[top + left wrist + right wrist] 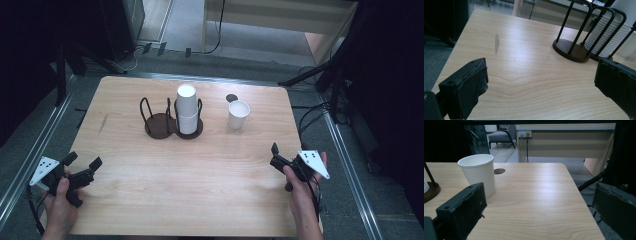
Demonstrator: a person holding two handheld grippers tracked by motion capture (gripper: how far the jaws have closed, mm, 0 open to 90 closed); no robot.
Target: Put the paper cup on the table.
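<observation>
both claws released over a pale wooden table, grey floor beyond.

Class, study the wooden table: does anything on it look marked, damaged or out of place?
A grey streak mars the light wooden tabletop near its left edge, like a scuff. One white paper cup stands alone, apart from the cup stack in the black wire holder.

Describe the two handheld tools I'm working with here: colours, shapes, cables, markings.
Both are black, each with two blocky, worn-edged jaws. The left tool and the right tool each carry a pale grey three-cornered plate with small dark dots on top. A dark cable trails from each toward the person. No sleeves show on the forearms.
</observation>
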